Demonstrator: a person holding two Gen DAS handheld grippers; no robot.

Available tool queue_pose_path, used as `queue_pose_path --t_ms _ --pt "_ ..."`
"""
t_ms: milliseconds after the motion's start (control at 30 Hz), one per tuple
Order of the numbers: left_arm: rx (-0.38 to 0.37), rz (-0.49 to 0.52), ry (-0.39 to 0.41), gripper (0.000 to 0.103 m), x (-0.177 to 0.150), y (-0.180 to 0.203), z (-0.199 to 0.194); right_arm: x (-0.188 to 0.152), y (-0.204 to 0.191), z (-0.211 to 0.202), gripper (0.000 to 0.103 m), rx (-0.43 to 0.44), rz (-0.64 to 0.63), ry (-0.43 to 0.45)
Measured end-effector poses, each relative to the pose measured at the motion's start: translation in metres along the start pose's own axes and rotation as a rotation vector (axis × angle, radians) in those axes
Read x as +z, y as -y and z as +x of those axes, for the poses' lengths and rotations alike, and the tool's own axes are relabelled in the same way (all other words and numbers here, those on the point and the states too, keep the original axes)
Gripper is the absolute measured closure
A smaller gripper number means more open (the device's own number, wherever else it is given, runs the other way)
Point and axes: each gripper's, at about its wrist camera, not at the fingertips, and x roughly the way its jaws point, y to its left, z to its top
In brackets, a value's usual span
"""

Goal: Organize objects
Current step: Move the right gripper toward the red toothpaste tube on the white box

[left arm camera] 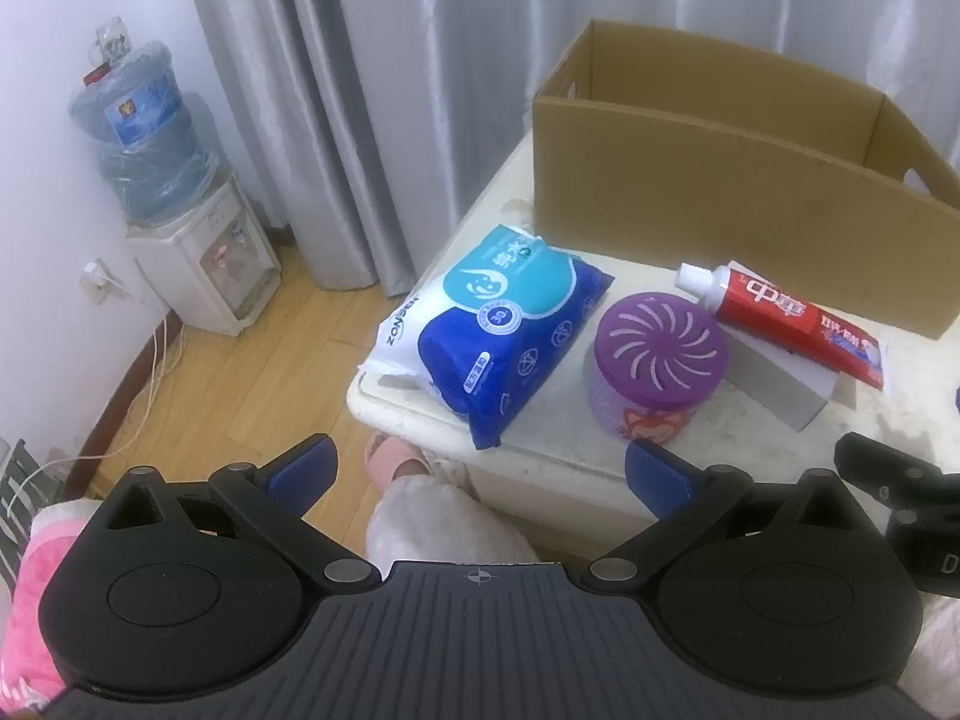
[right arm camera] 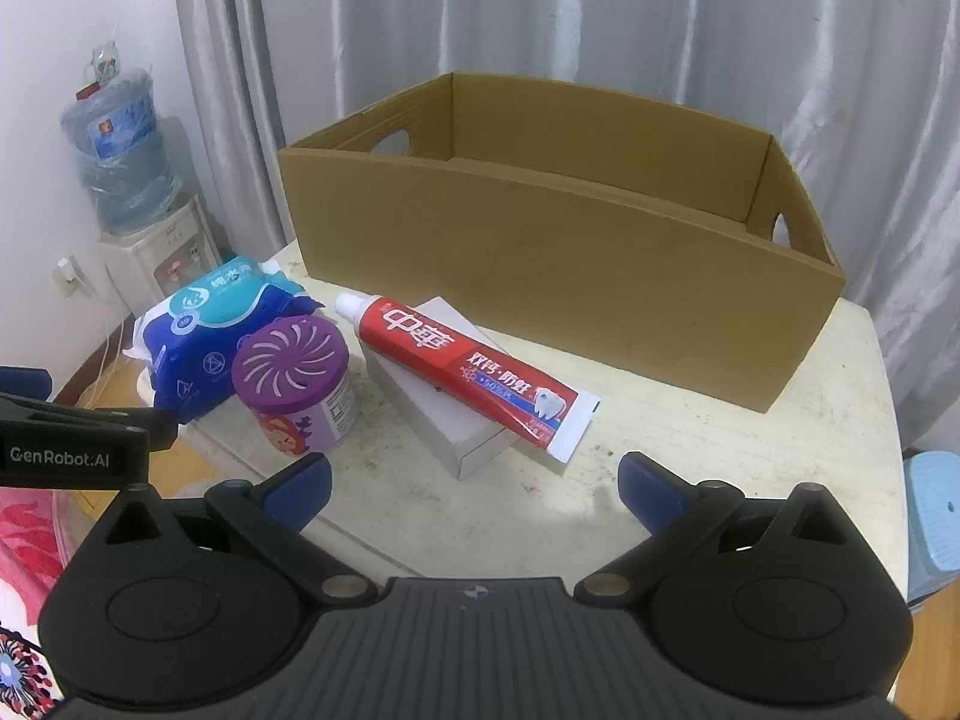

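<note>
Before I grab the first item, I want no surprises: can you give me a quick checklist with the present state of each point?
1. Left gripper open, nothing between its fingers: ok.
2. Right gripper open and empty: ok.
3. Cardboard box upright, open on top: ok.
4. Box interior empty: cannot tell, its floor is hidden.
5. Toothpaste tube lying stably: not ok, it rests across the small white box, overhanging.
6. Purple air freshener upright, beside the wipes pack: ok.

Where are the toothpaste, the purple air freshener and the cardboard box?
toothpaste (right arm camera: 462, 369): right wrist view, middle of the red tube.
air freshener (right arm camera: 290, 367): right wrist view, its purple slotted lid.
cardboard box (right arm camera: 540, 276): right wrist view, its near outer wall.
</note>
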Motion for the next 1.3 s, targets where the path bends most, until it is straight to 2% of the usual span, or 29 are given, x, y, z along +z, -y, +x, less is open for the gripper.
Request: queue_pose_path --t_ms 967,1133,1300 --pt "0.007 0.041 -0.026 0.000 0.020 0.016 0.012 0.009 0.014 0.011 0.000 -0.011 0.008 -0.003" --pt "-0.013 0.053 -0.014 0.000 0.028 0.022 0.013 0.014 0.023 0.014 0.000 -0.008 0.014 0.010" --pt "-0.048 0.068 0.036 0.000 0.037 0.034 0.010 0.017 0.032 0.014 0.000 0.017 -0.010 0.039"
